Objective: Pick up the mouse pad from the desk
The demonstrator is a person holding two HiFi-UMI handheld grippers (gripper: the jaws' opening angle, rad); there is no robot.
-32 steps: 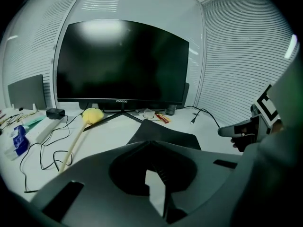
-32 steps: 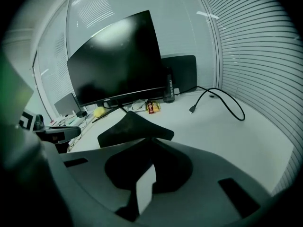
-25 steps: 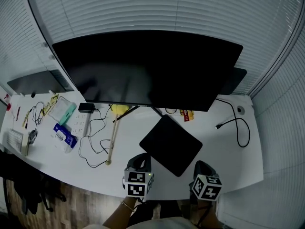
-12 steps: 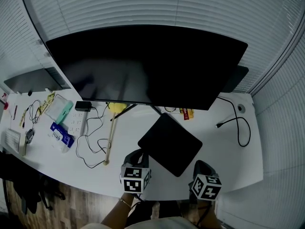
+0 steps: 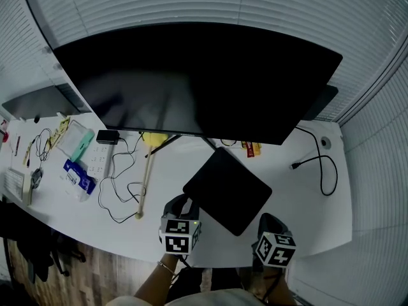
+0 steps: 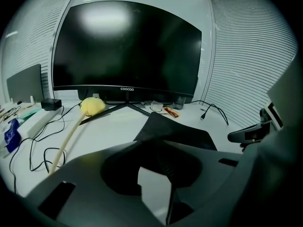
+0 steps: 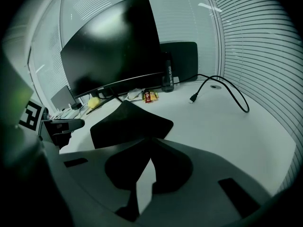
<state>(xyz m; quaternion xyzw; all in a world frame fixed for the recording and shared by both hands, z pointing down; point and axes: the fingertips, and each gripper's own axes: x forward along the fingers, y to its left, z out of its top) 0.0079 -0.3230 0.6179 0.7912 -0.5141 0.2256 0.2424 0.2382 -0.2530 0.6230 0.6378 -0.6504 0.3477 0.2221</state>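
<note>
A black square mouse pad point(image 5: 227, 190) lies flat on the white desk point(image 5: 299, 203), turned like a diamond, in front of the monitor stand. It also shows in the left gripper view as the mouse pad point(image 6: 176, 131) and in the right gripper view as the mouse pad point(image 7: 128, 123). My left gripper point(image 5: 181, 204) sits at the pad's near-left corner, short of it. Its jaws have just been opening and stand apart over bare desk, nothing between them point(image 6: 154, 170). My right gripper point(image 5: 268, 220) hovers off the pad's near-right corner, tips together point(image 7: 150, 159).
A wide black monitor point(image 5: 197, 81) spans the back of the desk. A yellow-headed stick point(image 5: 148, 174), tangled cables point(image 5: 121, 187), a power strip point(image 5: 102, 162) and a blue packet point(image 5: 78, 177) lie to the left. A black cable point(image 5: 324, 167) loops at the right. The desk's near edge runs under both grippers.
The left gripper has drifted slightly left along the near edge. The mouse pad and the right gripper keep their places.
</note>
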